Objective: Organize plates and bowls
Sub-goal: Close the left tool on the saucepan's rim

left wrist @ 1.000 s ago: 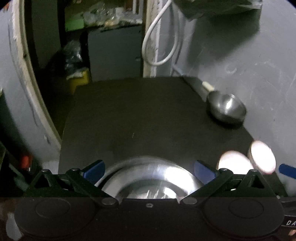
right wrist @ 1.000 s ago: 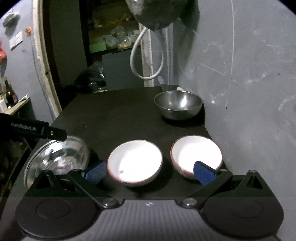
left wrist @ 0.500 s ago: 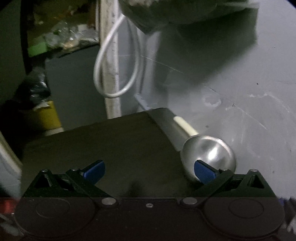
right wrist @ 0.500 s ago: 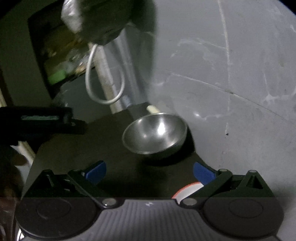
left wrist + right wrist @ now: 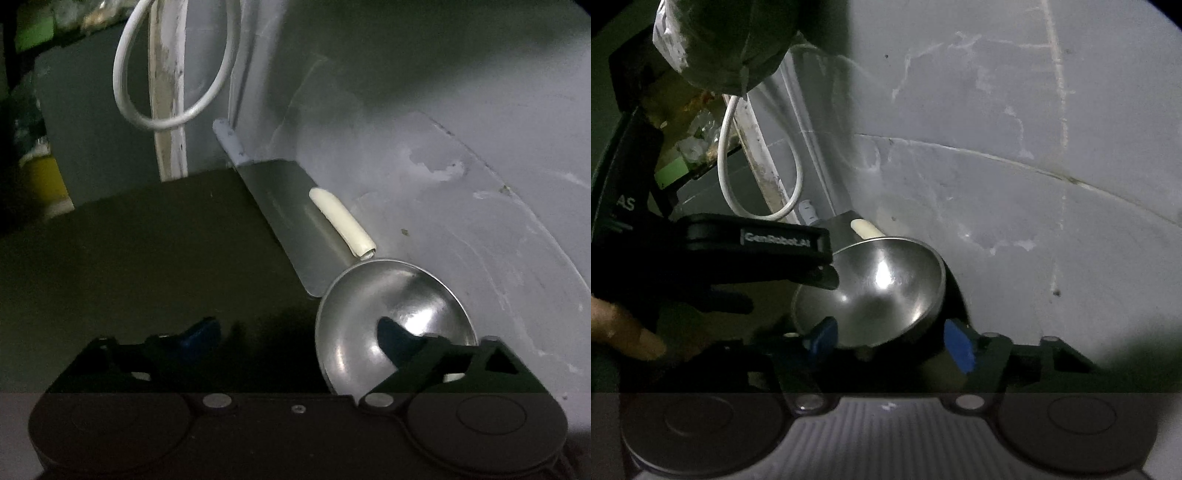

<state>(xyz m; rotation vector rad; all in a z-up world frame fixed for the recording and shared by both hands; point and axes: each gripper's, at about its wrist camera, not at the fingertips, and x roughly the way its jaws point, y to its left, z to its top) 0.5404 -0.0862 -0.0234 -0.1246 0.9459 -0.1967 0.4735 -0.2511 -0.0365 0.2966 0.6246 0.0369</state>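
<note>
At the tabletop's far corner by the wall: both grippers on one steel bowl.
Your left gripper and right gripper have just been closing, jaws straddling its rim, not yet clenched. Seat the pads squarely before lifting; the bowl is empty.

Dim room around me. Scuffed grey wall close on my right, black table against it. White cable loop hangs by chipped door frame. Cluttered shelves behind.
</note>
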